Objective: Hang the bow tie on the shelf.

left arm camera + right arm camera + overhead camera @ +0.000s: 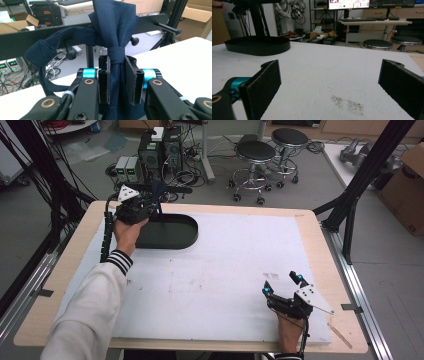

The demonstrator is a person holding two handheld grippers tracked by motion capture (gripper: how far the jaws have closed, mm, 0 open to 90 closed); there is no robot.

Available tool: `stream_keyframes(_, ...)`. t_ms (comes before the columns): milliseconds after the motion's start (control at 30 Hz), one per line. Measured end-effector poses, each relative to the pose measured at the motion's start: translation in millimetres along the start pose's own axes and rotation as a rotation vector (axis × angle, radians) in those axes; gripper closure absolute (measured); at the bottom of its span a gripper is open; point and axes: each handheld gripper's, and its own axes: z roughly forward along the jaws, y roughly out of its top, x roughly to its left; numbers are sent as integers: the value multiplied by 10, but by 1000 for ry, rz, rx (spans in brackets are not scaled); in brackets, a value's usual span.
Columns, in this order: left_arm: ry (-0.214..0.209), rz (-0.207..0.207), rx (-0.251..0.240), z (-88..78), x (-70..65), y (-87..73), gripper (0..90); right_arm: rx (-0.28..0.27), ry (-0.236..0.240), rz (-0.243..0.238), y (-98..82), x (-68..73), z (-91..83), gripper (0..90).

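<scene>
A dark blue knotted tie (115,22) hangs from the black bar (152,22) of a rack at the table's far left. Just below the knot, my left gripper (117,80) is shut on the tie's narrow part, one pad on each side of the cloth. A loop of the tie (42,51) sags to the left. From above, the left gripper (150,202) is held over the rack's black oval base (172,234). At the near right of the white mat, my right gripper (282,284) rests open. Nothing lies between its wide-set pads (265,82), which point toward the oval base (258,45).
The white mat (225,265) covers most of the wooden table. A small dark smudge (348,104) marks the mat in front of the right gripper. Beyond the far edge are two stools (256,154), electronics boxes (159,151) with cables, and a cardboard box (407,185) at right.
</scene>
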Motion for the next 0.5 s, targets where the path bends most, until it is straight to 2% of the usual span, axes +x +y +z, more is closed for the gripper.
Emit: stream_keyframes(500,4,-23,38,-35,84,-158,734,0,1,7,0,1,-3,33)
